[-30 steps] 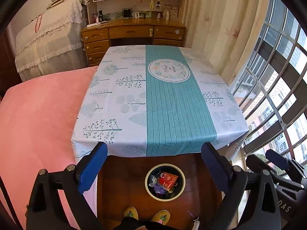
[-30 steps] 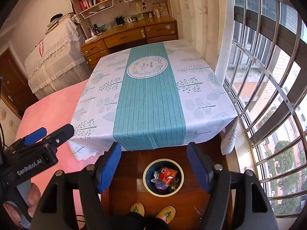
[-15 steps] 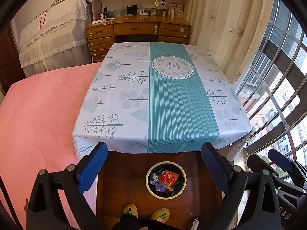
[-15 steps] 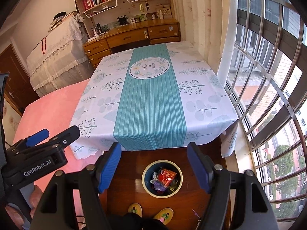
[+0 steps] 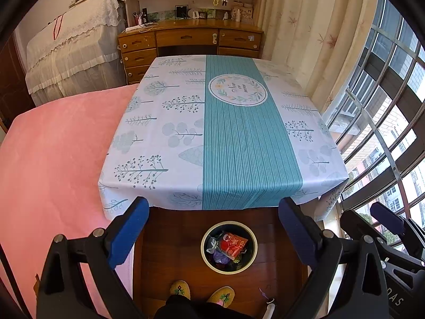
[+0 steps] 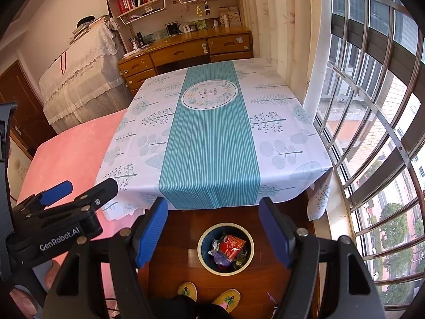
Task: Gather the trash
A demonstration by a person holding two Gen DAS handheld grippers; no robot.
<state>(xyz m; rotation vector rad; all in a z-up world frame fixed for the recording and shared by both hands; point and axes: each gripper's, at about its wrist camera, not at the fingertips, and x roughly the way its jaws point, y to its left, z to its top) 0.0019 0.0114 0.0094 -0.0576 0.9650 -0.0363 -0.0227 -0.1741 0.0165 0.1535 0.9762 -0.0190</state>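
Left wrist view — trash bin (image 5: 229,247) lies on the floor below and between the spread fingers of left gripper (image 5: 213,232); right gripper (image 6: 213,235) — likewise spread, empty, equally near.

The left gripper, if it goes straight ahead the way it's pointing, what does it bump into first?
Probably the tablecloth on the table. The left gripper is open and empty, aimed at the cloth's near part, with nothing in between. The trash bin sits lower, on the floor.

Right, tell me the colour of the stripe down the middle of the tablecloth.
Teal with thin pale lines, on the stripe; clearest in the left wrist view.
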